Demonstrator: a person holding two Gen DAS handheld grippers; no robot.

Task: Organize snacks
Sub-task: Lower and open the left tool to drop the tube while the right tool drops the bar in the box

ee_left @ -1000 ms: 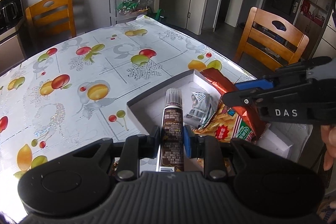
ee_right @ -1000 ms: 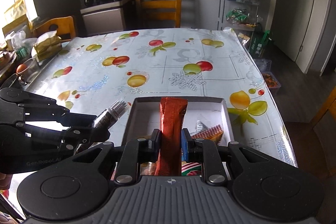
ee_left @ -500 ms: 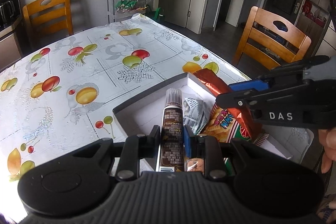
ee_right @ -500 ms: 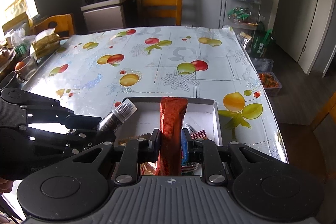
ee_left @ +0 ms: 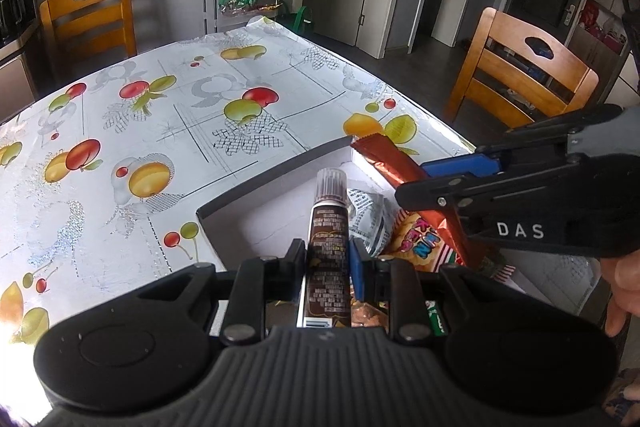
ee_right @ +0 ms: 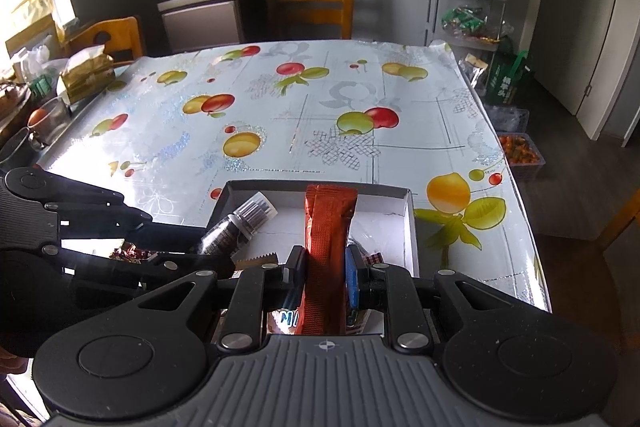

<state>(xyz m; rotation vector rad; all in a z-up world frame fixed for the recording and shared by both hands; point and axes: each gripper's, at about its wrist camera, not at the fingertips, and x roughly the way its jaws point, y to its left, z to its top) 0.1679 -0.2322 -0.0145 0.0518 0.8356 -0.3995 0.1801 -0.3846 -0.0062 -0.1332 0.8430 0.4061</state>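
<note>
My left gripper (ee_left: pixel 329 254) is shut on a brown tube (ee_left: pixel 327 227) with a ribbed cap, held over the white box (ee_left: pixel 276 169). The tube's cap end points into the box. My right gripper (ee_right: pixel 322 265) is shut on a long red snack packet (ee_right: pixel 326 227), also above the box (ee_right: pixel 412 223). In the left wrist view the right gripper (ee_left: pixel 444 173) comes in from the right with the red packet (ee_left: pixel 396 167) angled across the box. In the right wrist view the left gripper (ee_right: pixel 192 247) reaches in from the left with the tube (ee_right: pixel 236 225). Several snack packets (ee_left: pixel 416 239) lie in the box.
The box sits near the table's corner on a fruit-print cloth (ee_right: pixel 320 115). Wooden chairs (ee_left: pixel 524 71) stand round the table. A wire rack (ee_right: pixel 468 11) with bags is at the wall. Tissue pack and clutter (ee_right: pixel 84 71) lie at the far left edge. A hand (ee_left: pixel 620 291) shows at right.
Both grippers have moved forward and slightly down over the box with their items still held. The box looks nearer and lies further under the fingers.
</note>
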